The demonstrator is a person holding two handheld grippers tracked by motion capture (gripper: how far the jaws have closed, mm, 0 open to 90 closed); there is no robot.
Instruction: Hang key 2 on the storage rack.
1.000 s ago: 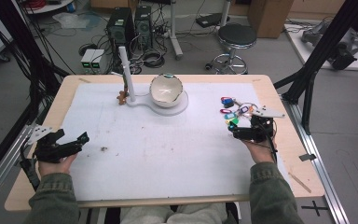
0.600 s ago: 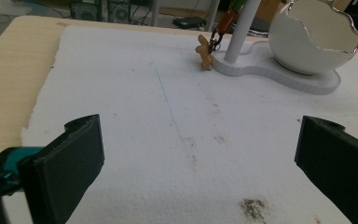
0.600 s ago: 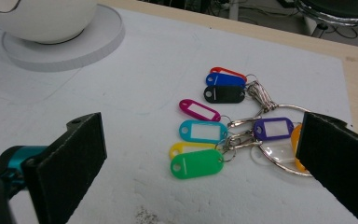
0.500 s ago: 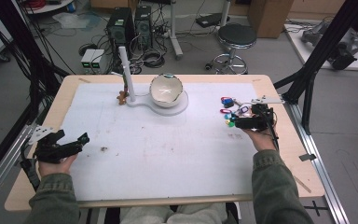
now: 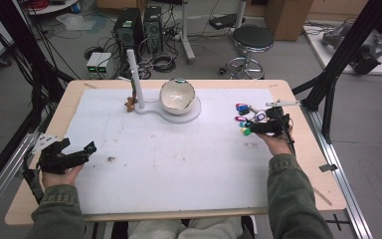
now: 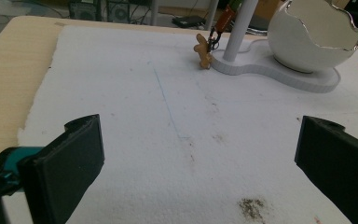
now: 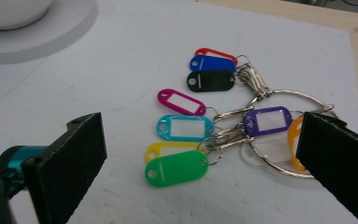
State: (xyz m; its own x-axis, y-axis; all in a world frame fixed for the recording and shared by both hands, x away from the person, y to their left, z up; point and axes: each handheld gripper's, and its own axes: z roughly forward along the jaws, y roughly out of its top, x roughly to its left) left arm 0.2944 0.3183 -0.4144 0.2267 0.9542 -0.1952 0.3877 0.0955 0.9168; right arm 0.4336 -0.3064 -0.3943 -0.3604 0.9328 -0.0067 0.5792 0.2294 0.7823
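Observation:
A metal key ring [image 7: 284,135] with several coloured plastic tags [image 5: 244,119] lies on the white mat at the right. The green tag [image 7: 176,168] is nearest to me. My right gripper [image 5: 252,128] hangs low over the bunch, open, with its jaws standing to either side of the tags [image 7: 200,135] and nothing held. My left gripper [image 5: 77,146] rests open near the table's left edge, and bare mat lies between its jaws [image 6: 200,135].
A white cracked-egg bowl [image 5: 177,97] sits on a flat white base with an upright post [image 5: 134,74] at the back middle. A small brown figure [image 6: 203,49] hangs by the post. The white mat [image 5: 179,169] has a dirt spot [image 5: 111,159].
My right gripper has moved forward, away from the person, up to the key tags. The left gripper has stayed still.

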